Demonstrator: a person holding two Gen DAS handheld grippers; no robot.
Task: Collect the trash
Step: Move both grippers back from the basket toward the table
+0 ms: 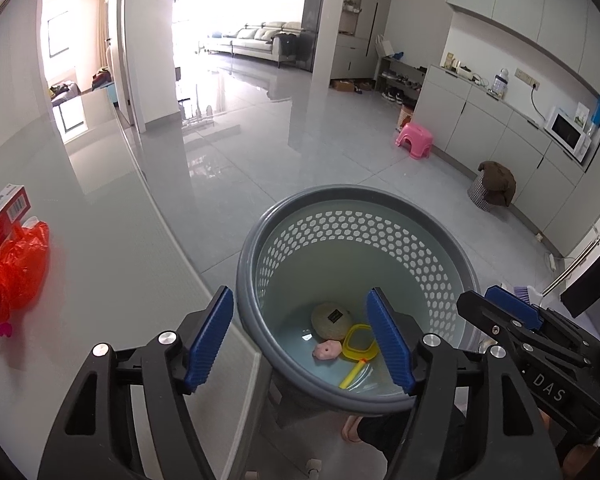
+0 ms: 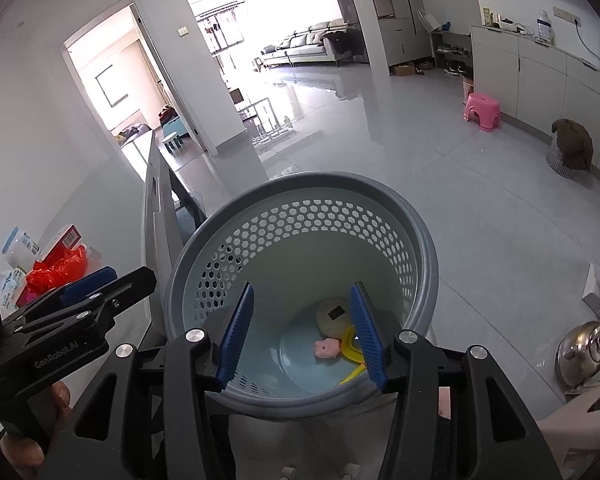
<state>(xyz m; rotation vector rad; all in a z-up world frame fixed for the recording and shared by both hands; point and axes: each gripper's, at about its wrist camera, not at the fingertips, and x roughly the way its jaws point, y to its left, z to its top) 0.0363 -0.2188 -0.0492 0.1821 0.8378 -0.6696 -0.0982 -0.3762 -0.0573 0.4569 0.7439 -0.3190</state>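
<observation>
**Both tongs open and empty above the waste basket**

The left gripper (image 1: pixel 300 336) and right gripper (image 2: pixel 300 336) hang over the grey perforated waste basket (image 1: pixel 452 256), their blue pads spread apart with nothing between them. In the basket's bottom lie a round beige object (image 1: pixel 330 320), a small pink lump (image 1: pixel 327 350) and a yellow plastic scoop (image 1: pixel 358 350). The basket stands on the floor just off the table's edge. On the table (image 1: pixel 112 264), near its left edge, lie a red plastic bag (image 1: pixel 14 270) and a red carton (image 1: pixel 4 210).
</observation>
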